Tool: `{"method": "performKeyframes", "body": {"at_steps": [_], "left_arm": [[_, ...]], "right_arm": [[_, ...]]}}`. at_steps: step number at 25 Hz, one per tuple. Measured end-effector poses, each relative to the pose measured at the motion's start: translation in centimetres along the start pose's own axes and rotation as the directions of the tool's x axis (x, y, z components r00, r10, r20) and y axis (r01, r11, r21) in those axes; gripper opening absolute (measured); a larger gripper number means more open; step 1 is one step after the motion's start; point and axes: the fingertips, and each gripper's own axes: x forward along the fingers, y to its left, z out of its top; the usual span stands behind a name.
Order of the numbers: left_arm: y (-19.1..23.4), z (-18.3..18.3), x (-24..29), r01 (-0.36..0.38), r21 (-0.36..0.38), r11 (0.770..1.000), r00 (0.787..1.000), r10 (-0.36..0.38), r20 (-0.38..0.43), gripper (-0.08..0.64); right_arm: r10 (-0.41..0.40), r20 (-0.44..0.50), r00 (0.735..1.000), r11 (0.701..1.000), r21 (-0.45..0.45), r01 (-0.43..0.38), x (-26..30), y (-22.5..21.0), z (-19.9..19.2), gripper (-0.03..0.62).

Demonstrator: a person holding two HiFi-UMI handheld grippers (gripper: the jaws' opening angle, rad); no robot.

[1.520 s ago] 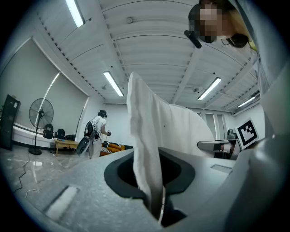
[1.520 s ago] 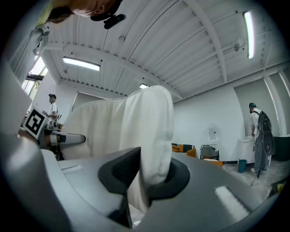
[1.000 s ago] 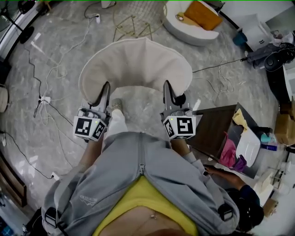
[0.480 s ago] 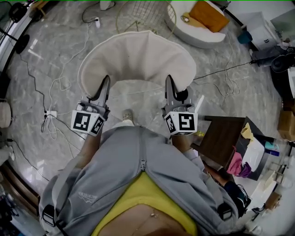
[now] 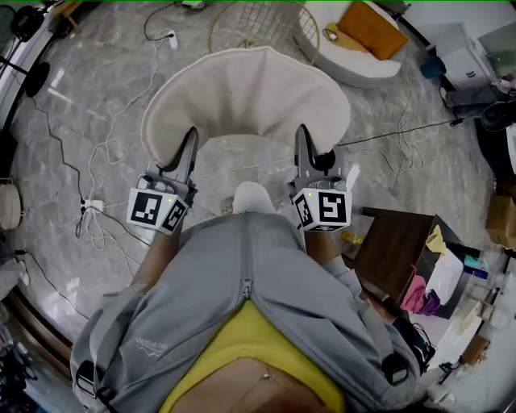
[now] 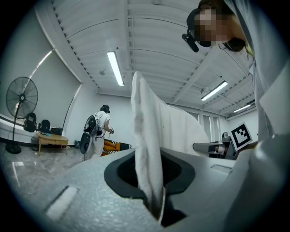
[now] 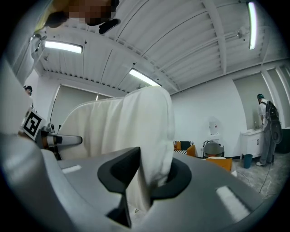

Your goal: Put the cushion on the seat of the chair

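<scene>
The grey marble floor fills the head view, strewn with cables; over it, held out level ahead of the person, is the cushion, the largest thing in hand; its long axis runs side to side across the person's front, with the rounded edge far and the hollowed edge near; beyond that far edge, nearly on the midline, stands a gold wire frame, which I take for the chair, so the cushion must travel straight ahead and neither hand is clearly nearer; a white round seat with an orange pad lies further right; the cushion is cream, soft and plump, crescent-shaped, its fabric unmarked; the left gripper has its jaws nearly together, pinching a thin fold at the left end of the near edge; the right gripper likewise pinches a thicker bunch at the right end.
</scene>
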Motion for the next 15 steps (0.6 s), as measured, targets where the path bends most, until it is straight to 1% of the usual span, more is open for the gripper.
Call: {"method": "performKeyframes", "body": {"at_steps": [5, 9, 12, 15], "left_arm": [[2.2, 0.2, 0.9, -0.021, -0.019, 1.0, 1.0, 0.021, 0.014, 0.066], [4.4, 0.5, 2.2, -0.035, -0.016, 0.999, 0.999, 0.035, 0.033, 0.066], [6.1, 0.6, 4.0, -0.034, -0.015, 0.999, 0.998, 0.035, 0.044, 0.066], [8.4, 0.5, 6.9, -0.019, -0.013, 1.0, 0.999, 0.019, 0.043, 0.066]], "right_arm": [[0.018, -0.004, 1.0, 1.0, -0.008, -0.018, 3.0, 0.5, 0.2, 0.08], [0.036, 0.012, 0.999, 0.999, -0.017, -0.035, 6.1, 0.7, 0.4, 0.08], [0.039, 0.024, 0.999, 0.999, -0.023, -0.039, 8.9, 0.3, 0.4, 0.08], [0.027, 0.029, 0.999, 0.999, -0.02, -0.026, 12.6, -0.6, 0.1, 0.081]]}}
